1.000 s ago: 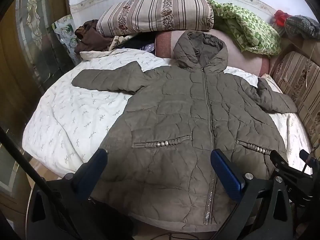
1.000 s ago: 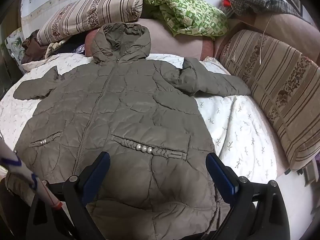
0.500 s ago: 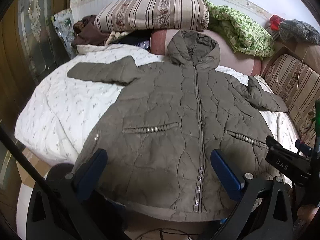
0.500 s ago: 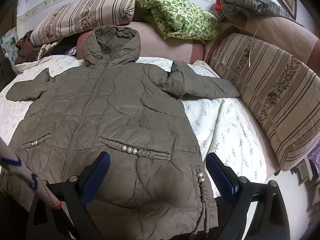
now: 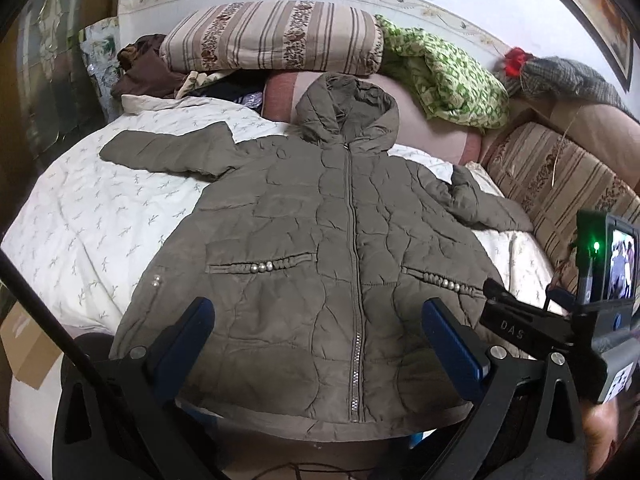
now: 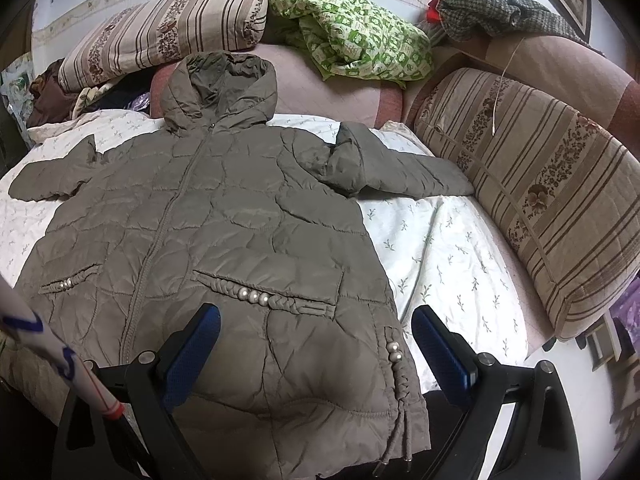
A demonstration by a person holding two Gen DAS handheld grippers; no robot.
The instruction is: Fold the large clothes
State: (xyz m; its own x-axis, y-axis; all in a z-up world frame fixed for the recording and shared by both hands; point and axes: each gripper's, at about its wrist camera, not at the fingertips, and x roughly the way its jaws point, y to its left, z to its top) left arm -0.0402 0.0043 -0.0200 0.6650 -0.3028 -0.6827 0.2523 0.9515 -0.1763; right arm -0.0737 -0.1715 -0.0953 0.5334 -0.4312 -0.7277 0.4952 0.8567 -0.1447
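While I hold both tools above its hem, the olive-grey quilted hooded jacket (image 5: 320,248) (image 6: 208,240) lies flat, zipped, sleeves spread on the white leaf-print bedsheet (image 5: 100,220) | left gripper (image 5: 316,340) fingers wide apart, gripping nothing | right gripper (image 6: 316,344) likewise spread, nothing between them.

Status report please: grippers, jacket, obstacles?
Left gripper and right gripper open, holding nothing. Jacket flat on bed, zipped, sleeves out. Nothing lies on it.
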